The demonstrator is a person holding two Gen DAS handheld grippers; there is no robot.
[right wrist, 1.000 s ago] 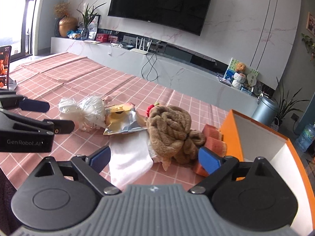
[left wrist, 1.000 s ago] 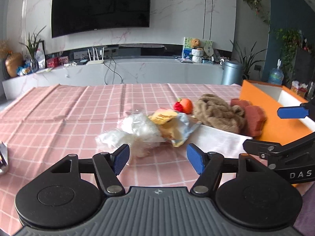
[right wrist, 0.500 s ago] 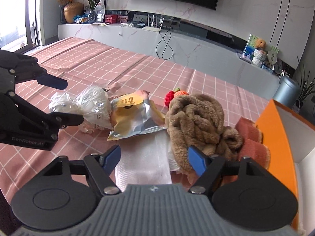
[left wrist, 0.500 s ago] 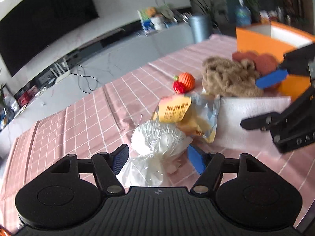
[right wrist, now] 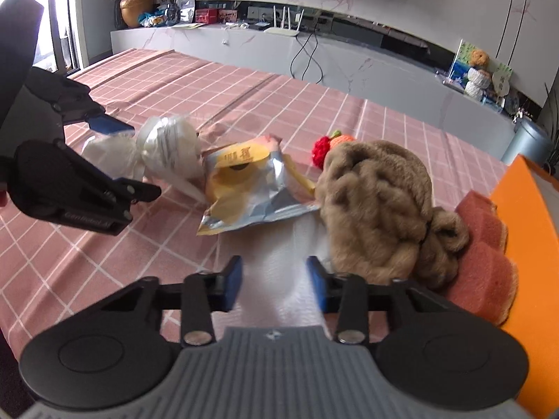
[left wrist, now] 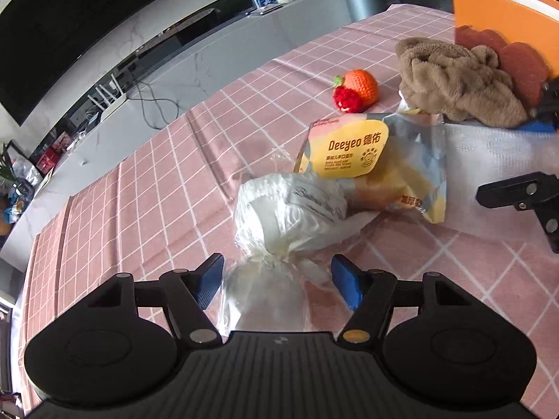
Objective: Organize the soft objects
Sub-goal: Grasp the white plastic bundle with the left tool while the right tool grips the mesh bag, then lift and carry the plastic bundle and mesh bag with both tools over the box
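I judge the sorting barely begun: every soft thing I can see lies on the pink checked tablecloth (left wrist: 146, 188), none visibly in the orange box (right wrist: 534, 230) at the table's right edge. My left gripper (left wrist: 277, 281) has its jaws closing around the tied neck of the clear plastic bag (left wrist: 290, 209), pads not yet pressing. My right gripper (right wrist: 274, 281) is closing on the white cloth (right wrist: 279, 272), which runs between its pads; whether they bite yet I cannot tell. Left to do: the foil snack packet (left wrist: 377, 164), brown fleece (right wrist: 377, 209), knitted strawberry (left wrist: 360, 87) and red sponges (right wrist: 485, 265) beside the box.
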